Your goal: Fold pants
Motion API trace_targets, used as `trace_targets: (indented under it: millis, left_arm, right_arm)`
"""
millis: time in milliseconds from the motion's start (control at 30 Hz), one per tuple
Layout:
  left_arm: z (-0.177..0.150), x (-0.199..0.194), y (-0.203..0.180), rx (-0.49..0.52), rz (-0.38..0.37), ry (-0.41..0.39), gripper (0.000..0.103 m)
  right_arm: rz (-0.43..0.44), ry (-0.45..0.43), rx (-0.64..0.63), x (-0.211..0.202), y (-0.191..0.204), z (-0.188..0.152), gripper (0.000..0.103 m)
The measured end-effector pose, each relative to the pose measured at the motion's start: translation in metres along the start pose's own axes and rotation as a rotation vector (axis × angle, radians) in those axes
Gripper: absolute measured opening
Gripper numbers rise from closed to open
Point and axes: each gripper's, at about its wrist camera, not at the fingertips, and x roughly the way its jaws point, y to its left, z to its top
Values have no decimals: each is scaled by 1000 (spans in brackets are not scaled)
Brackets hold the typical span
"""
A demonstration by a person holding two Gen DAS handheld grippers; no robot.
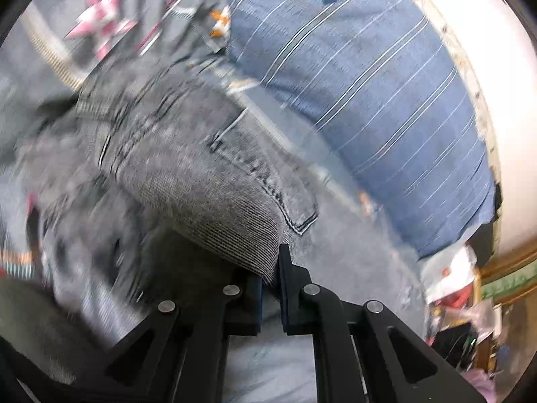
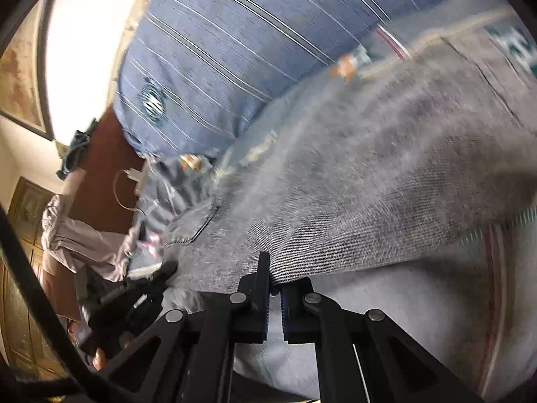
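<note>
The pants are grey washed denim jeans (image 1: 188,168). In the left wrist view a back pocket with stitching shows, and the cloth hangs from my left gripper (image 1: 273,278), which is shut on a fold of the denim. In the right wrist view the same jeans (image 2: 369,181) stretch up and to the right from my right gripper (image 2: 275,285), which is shut on their edge. Both views are motion-blurred. The cloth is lifted above a pale bedsheet (image 2: 386,319).
A big blue striped pillow (image 1: 369,77) lies beyond the jeans, and it shows in the right wrist view (image 2: 228,50) too. A dark cloth with pink stars (image 1: 100,20) lies at the upper left. Clutter and a charger cable (image 2: 124,188) sit by a brown headboard on the left.
</note>
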Motion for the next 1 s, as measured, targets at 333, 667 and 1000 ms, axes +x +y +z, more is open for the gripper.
trace_targets:
  millis: [333,667,1000]
  left_arm:
    - [-33,24,7,57,133,41,10]
    - [-21,-14,26,30,98,-54,60]
    - [81,-38,84,-78,184,-58,60]
  right_arm:
    - [-145,76,14,28,-26,-10,9]
    - [-202,51,-54,10,5,-31,84]
    - [41,159,-436,61,146,-36,84]
